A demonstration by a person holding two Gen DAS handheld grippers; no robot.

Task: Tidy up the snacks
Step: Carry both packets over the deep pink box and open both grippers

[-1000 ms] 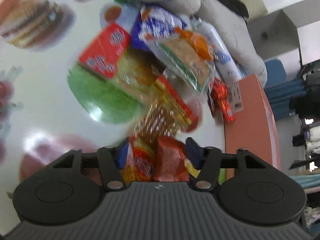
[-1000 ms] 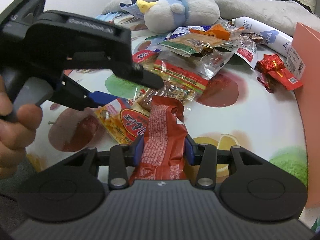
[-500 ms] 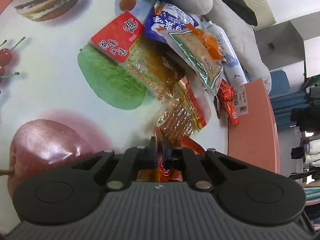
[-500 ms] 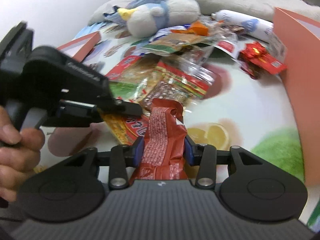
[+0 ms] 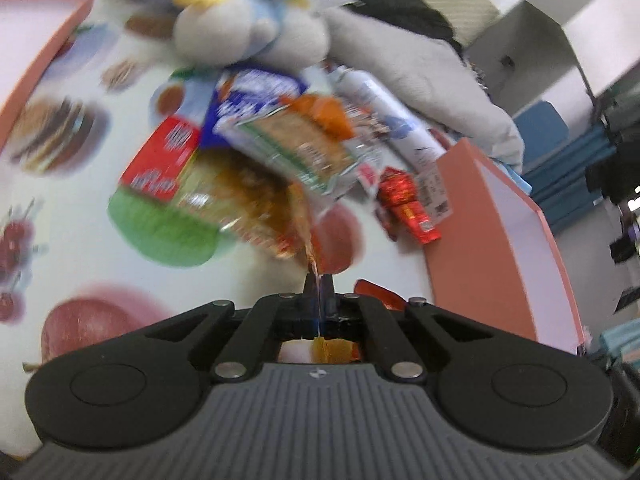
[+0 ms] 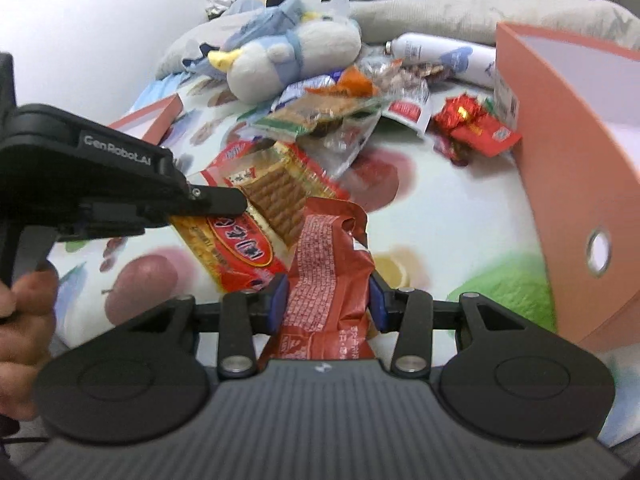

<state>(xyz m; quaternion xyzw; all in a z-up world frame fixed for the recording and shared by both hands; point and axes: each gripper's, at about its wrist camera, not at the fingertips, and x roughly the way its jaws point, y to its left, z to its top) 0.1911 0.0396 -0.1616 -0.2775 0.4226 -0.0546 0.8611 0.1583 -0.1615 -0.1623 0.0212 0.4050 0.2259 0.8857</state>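
Lifted yellow snack pack pinched in left gripper, beside right gripper

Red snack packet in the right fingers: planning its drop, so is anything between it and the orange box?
Nothing visible. Bare tablecloth lies between the red snack packet and the orange box; other snacks sit further back.

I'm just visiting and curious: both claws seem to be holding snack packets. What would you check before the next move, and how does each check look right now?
1. Right gripper clamped on the red packet: ok.
2. Left gripper pinching the yellow-red packet: ok, by a thin edge only.
3. Orange box open side reachable: ok.
4. Room inside the box: cannot tell.
5. Left-wrist view sharp: not ok, blurred.
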